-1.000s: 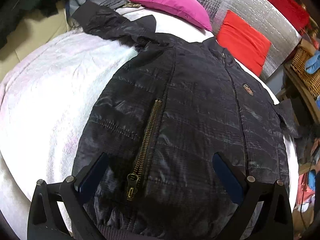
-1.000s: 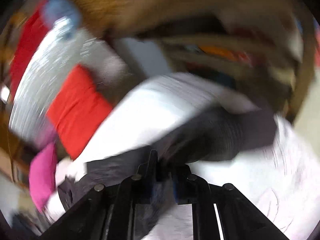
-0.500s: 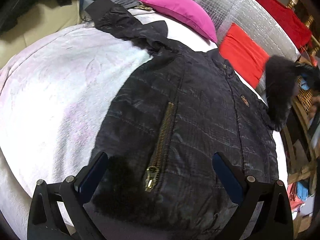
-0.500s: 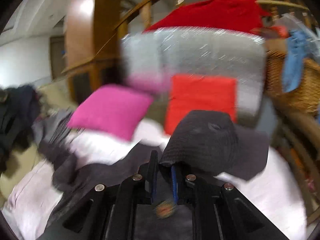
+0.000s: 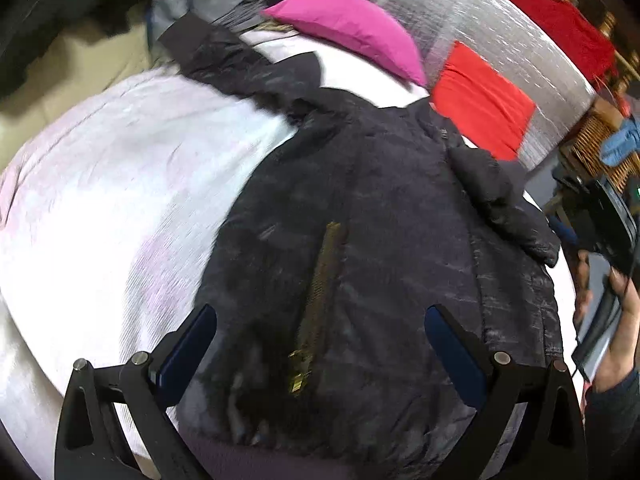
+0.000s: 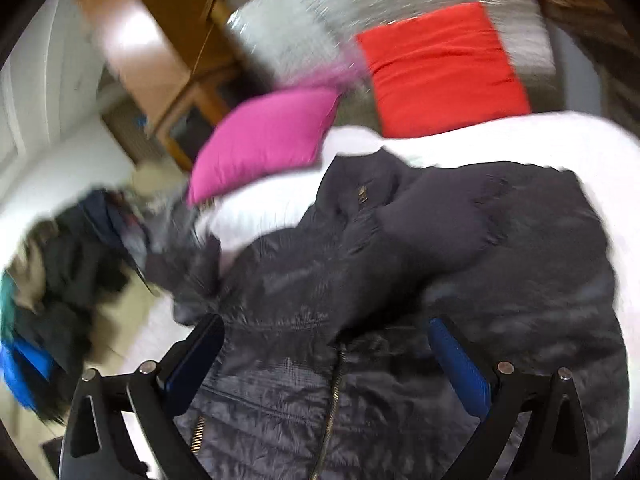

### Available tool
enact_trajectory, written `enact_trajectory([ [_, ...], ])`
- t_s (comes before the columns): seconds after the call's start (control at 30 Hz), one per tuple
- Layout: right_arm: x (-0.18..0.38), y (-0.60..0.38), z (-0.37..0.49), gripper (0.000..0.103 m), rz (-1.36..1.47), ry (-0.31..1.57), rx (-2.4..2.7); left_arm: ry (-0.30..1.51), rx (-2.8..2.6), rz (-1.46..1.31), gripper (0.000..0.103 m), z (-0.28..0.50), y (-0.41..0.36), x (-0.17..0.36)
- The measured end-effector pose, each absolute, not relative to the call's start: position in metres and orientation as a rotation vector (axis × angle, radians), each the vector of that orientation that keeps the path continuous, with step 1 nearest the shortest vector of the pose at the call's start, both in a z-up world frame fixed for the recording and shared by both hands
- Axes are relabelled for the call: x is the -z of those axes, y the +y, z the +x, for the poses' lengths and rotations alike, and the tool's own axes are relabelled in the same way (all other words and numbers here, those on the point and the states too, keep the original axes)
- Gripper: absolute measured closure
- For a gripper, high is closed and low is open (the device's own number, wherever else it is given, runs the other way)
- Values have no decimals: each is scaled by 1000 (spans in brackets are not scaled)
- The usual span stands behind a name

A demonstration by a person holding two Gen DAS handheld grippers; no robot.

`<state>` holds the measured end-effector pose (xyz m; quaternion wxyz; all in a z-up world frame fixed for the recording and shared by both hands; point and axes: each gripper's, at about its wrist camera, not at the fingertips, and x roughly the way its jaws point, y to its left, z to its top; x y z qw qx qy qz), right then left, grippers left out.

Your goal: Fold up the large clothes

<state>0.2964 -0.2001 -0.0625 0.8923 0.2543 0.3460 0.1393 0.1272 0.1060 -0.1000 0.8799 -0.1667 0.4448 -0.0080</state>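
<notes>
A black quilted jacket (image 5: 360, 240) lies front up on a white bed cover (image 5: 120, 184), brass pocket zipper (image 5: 320, 276) showing. Its right sleeve (image 5: 504, 204) lies folded across the chest; its other sleeve (image 5: 224, 56) stretches toward the far left. My left gripper (image 5: 320, 340) is open and empty above the jacket's hem. My right gripper (image 6: 326, 354) is open and empty above the jacket (image 6: 400, 300), with the folded sleeve (image 6: 440, 216) just ahead. The right gripper's body and the hand holding it show at the right edge of the left wrist view (image 5: 608, 248).
A pink pillow (image 5: 352, 28) and a red cushion (image 5: 484, 100) sit at the head of the bed against a silver padded panel (image 5: 500, 48). A heap of dark clothes (image 6: 68, 280) lies off the bed's left side. A wicker basket (image 5: 600, 148) stands at right.
My right gripper was shut on the jacket's right sleeve, carried it up and over the chest, and has opened, leaving the sleeve lying across the jacket. My left gripper stayed open over the hem.
</notes>
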Motion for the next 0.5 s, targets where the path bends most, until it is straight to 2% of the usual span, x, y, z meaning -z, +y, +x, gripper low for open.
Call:
enact_trajectory([
  [0.27,108,-272,229,0,754,661,-252,925,98,26,0,186,11,42],
  [0.4,115,-269,208,0,746,629,-304,860,134,279,0,227,-69,21],
  [0.5,110,-268,193,0,713,581,-340,855,162,390,0,264,-117,25],
])
